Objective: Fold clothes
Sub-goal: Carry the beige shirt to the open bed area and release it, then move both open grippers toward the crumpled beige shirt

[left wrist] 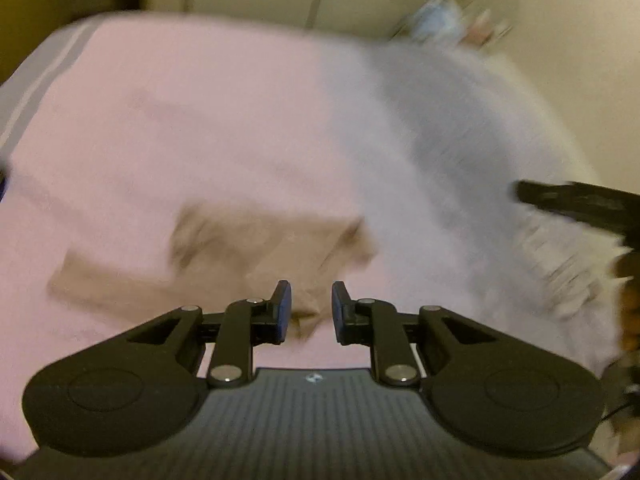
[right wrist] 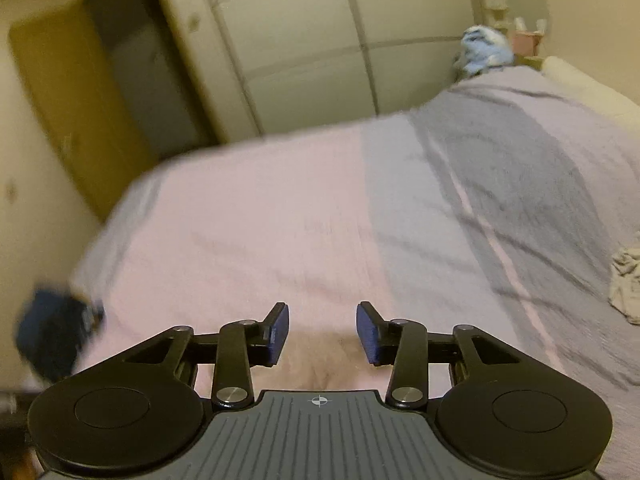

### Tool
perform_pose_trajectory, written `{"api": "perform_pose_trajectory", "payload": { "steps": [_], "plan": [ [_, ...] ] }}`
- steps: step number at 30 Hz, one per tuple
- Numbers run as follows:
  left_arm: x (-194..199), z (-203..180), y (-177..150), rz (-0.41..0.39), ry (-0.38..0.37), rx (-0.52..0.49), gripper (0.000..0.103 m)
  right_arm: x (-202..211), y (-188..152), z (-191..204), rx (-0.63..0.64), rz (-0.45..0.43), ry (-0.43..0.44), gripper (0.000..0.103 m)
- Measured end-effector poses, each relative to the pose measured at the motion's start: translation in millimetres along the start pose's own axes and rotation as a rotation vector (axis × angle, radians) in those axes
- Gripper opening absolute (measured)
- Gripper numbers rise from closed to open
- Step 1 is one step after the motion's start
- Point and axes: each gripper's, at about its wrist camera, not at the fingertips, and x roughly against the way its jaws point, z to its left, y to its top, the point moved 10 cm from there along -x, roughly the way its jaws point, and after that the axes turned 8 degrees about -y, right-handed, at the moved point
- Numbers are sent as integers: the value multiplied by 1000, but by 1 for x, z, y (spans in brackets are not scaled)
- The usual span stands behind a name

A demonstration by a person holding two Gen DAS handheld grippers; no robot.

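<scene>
Beige garment (left wrist: 256, 256) lies flat on the pink section of the bedspread (left wrist: 192, 128), directly ahead of the left gripper (left wrist: 311, 312). It is blurred in the left wrist view; its outline reads as a folded or partly folded rectangle with one corner reaching toward the gripper's fingertips. The left gripper's jaws stand apart with a narrow gap. Cloth shows through the gap, but the blue pads (left wrist: 283, 312) do not press on it.

Farther right in the same view, the bedspread changes from pink to grey. A black object (left wrist: 576, 204), likely part of the other gripper, enters from the right edge over the grey section; blur prevents a firm reading.

In the right wrist view, a dark blue item (right wrist: 56, 340) sits at the left edge of the bed, blurred. The right gripper (right wrist: 323, 334) points down at the pink section of the bedspread (right wrist: 248, 216). Its jaws are spread wide and hold nothing. A beige patch of cloth (right wrist: 320, 364) shows below and between the pads, close to the camera body. Whether this is the same garment cannot be confirmed.

To the right, the grey section carries a pale stripe. A crumpled beige cloth (right wrist: 626, 280) rests on the grey section at the right edge. A light blue bundle (right wrist: 484, 50) sits beyond the far corner of the bed, near the wardrobe doors (right wrist: 320, 40).
</scene>
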Motion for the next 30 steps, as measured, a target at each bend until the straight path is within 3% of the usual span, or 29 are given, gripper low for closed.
{"api": "perform_pose_trajectory", "payload": {
  "steps": [4, 8, 14, 19, 30],
  "plan": [
    [6, 28, -66, 50, 89, 37, 16, -21, -70, 8, 150, 166, -20, 42],
    [24, 34, -102, 6, 147, 82, 19, -20, -125, 12, 181, 245, 15, 42],
    [52, 34, -148, -31, 223, 69, 23, -16, -153, 29, 296, 237, 51, 42],
    [56, 21, -178, -13, 288, 32, 25, 27, -204, 35, 370, 272, 45, 42],
    [78, 0, -197, -48, 343, 17, 31, 59, -215, 24, 342, 270, 58, 42]
  ]
}}
